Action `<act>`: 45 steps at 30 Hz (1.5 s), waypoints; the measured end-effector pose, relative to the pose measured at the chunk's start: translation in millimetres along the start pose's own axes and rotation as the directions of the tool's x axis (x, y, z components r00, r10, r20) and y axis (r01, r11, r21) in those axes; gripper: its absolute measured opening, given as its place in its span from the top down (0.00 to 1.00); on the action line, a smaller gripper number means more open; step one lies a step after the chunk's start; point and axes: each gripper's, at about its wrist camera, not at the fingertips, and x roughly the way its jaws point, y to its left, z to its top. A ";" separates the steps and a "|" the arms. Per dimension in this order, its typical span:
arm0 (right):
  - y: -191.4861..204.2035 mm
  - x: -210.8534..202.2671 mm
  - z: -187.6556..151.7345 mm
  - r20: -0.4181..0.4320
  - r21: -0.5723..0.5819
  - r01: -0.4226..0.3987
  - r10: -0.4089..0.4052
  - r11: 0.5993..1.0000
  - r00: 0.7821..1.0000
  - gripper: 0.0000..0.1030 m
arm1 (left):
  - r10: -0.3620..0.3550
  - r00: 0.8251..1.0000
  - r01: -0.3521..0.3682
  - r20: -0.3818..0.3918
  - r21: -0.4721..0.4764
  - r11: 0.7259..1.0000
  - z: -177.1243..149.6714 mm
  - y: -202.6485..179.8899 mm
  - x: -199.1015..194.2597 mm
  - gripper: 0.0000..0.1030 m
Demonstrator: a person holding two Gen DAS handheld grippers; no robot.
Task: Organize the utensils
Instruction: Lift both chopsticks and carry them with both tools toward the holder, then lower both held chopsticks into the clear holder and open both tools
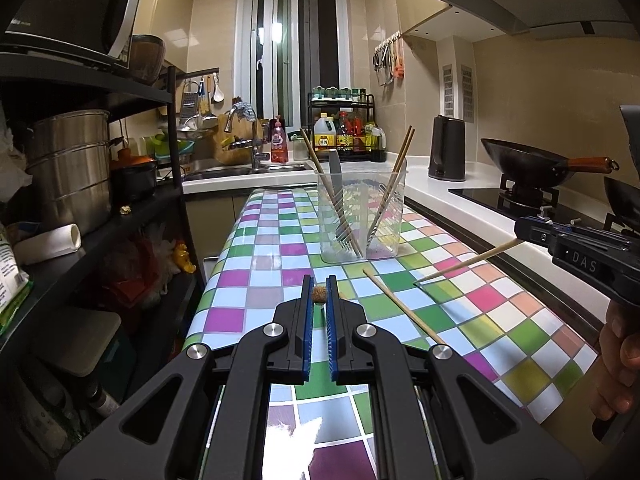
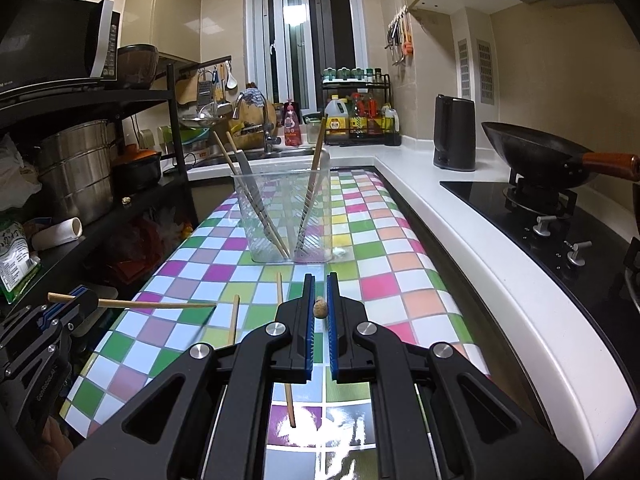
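My left gripper (image 1: 319, 284) is shut on a wooden chopstick (image 1: 319, 294), seen end-on between its blue pads. In the right wrist view that gripper (image 2: 86, 301) holds the stick (image 2: 160, 304) level above the checkered tablecloth (image 2: 384, 280). The right gripper (image 2: 321, 280) is likewise shut on a second chopstick (image 2: 321, 307); the left wrist view shows it (image 1: 520, 236) at the right with its stick (image 1: 468, 260) slanting down to the left. Ahead stands a clear container (image 1: 362, 216) (image 2: 288, 216) holding chopsticks, a knife and forks. Loose chopsticks (image 2: 233, 320) (image 2: 285, 360) (image 1: 400, 304) lie on the cloth.
A black shelving rack (image 1: 172, 120) with pots stands along the left. A white counter (image 2: 460, 240) with a hob, wok (image 2: 540, 156) and dark kettle (image 2: 454, 132) runs along the right. The sink (image 1: 248, 168) lies beyond the table. A hand (image 1: 616, 360) grips the right tool.
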 end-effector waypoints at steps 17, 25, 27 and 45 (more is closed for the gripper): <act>-1.0 -16.8 81.3 0.077 -0.024 -0.058 0.060 0.998 0.995 0.94 | -0.073 0.997 0.072 -0.008 -0.062 0.995 78.0 31.1 16.9 0.94; -3.2 -3.9 128.4 0.073 -0.028 -0.088 0.090 0.996 0.993 0.94 | -0.153 0.986 0.145 -0.061 -0.116 0.983 132.3 50.1 45.1 0.94; -2.2 0.4 141.0 0.079 -0.035 -0.096 0.098 0.995 0.992 0.94 | -0.168 0.984 0.160 -0.056 -0.118 0.980 145.0 51.3 52.7 0.94; 14.6 59.8 240.1 0.290 -0.063 -0.103 0.117 0.993 0.950 0.95 | -0.229 0.965 0.239 0.124 -0.066 0.969 253.4 9.7 148.5 0.94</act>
